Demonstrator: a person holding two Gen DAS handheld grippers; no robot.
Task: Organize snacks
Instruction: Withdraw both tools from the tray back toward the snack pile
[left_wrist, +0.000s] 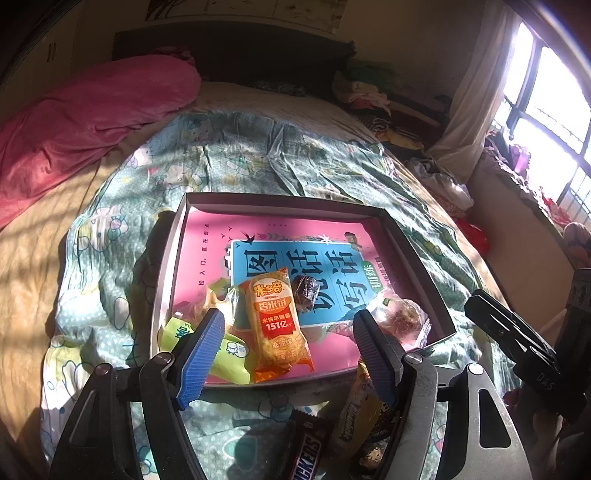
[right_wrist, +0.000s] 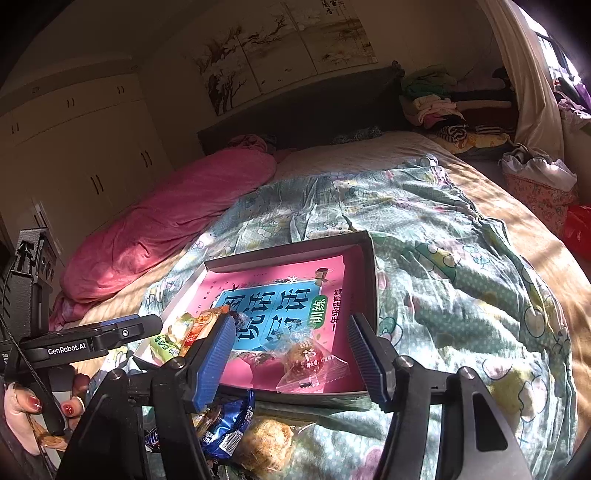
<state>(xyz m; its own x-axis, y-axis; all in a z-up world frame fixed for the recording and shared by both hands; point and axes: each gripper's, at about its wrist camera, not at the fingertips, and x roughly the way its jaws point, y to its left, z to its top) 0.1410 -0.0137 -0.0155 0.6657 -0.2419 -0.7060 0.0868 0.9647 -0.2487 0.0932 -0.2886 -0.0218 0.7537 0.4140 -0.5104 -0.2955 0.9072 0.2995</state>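
Your left hand-held gripper (left_wrist: 290, 352) hangs with its blue pads spread wide and nothing between them, low in the frame over the near edge of the shallow box (left_wrist: 173, 236) on the bed (left_wrist: 33, 229). Inside the box, on the pink book (left_wrist: 314, 236), the orange rice-cracker pack (left_wrist: 275, 325) lies centre-low, a dark wrapped snack (left_wrist: 306, 291) just right of it, green packets (left_wrist: 225, 354) at lower left. A Snickers bar (left_wrist: 306, 458) lies outside on the quilt (left_wrist: 258, 158), bottom centre. Your right hand-held gripper (right_wrist: 290, 354) is likewise spread and empty, above a clear-wrapped pastry (right_wrist: 310, 365) in the box's near right corner.
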